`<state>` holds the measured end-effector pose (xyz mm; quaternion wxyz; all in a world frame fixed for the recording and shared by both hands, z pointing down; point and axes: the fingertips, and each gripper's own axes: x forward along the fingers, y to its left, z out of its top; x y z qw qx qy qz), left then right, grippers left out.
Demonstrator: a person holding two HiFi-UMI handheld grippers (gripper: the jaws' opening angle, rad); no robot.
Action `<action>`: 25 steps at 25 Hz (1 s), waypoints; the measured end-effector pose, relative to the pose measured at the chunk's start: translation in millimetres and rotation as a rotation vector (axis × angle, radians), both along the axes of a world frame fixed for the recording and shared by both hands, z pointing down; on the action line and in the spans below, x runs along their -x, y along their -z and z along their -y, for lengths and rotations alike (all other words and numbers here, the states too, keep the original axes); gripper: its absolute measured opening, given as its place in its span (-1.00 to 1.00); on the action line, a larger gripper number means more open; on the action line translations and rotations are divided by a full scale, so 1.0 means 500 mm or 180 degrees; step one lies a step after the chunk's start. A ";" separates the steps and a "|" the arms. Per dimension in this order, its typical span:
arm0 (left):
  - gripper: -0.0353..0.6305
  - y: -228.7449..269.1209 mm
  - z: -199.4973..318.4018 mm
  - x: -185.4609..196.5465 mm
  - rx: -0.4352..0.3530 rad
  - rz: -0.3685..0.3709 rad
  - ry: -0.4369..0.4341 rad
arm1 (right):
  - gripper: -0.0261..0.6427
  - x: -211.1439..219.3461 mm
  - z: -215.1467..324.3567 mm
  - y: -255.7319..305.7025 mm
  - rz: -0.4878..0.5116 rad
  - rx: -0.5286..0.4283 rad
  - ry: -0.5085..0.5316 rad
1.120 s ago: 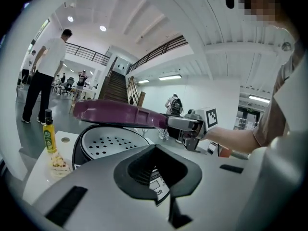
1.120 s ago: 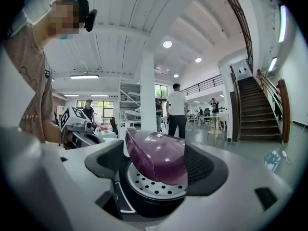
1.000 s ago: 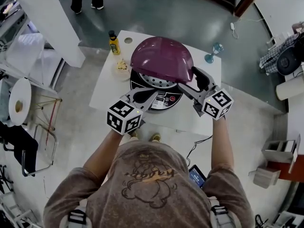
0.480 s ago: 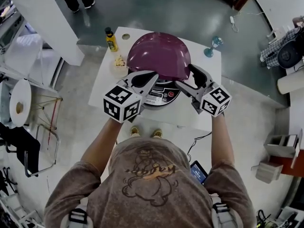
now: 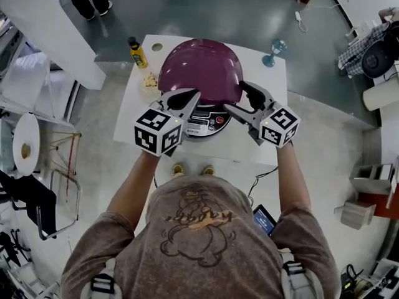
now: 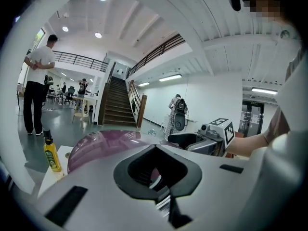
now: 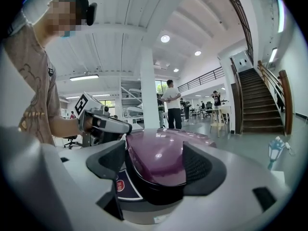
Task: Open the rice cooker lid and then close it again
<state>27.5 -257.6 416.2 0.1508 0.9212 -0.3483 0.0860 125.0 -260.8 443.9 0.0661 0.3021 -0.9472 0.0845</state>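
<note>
While I look down through the head view, the rice cooker sits in the upper centre of the frame on the white counter. Its purple lid is lowered over the body, and only the control panel shows at the front. The left gripper hangs over the lid's front left edge and the right gripper over its front right edge. A yellow bottle stands at the counter's upper left and a blue glass at its upper right.

Through the left gripper view, my fingers are closed, tips meeting at mid-frame with nothing clamped. The lid spreads just behind them on the left. The bottle stands at the far left, and the right gripper reaches in from the right. A person stands at the left edge, near a staircase.

Through the right gripper view, my fingers stand wide apart with the lid's front edge between them. I cannot tell whether either finger touches it. The panel peeks out at lower left, the left gripper lies at the lid's left, and the glass stands at the far right.
</note>
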 end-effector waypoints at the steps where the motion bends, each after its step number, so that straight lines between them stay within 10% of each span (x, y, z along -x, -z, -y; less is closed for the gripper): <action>1: -0.84 -0.004 0.000 0.000 0.0013 0.0023 -0.0001 | 0.17 0.000 0.000 -0.002 0.0007 0.0024 0.0002; 25: -0.84 -0.086 -0.014 -0.008 0.0287 0.0601 -0.0240 | -0.09 -0.002 -0.005 -0.051 0.0062 0.0344 -0.0116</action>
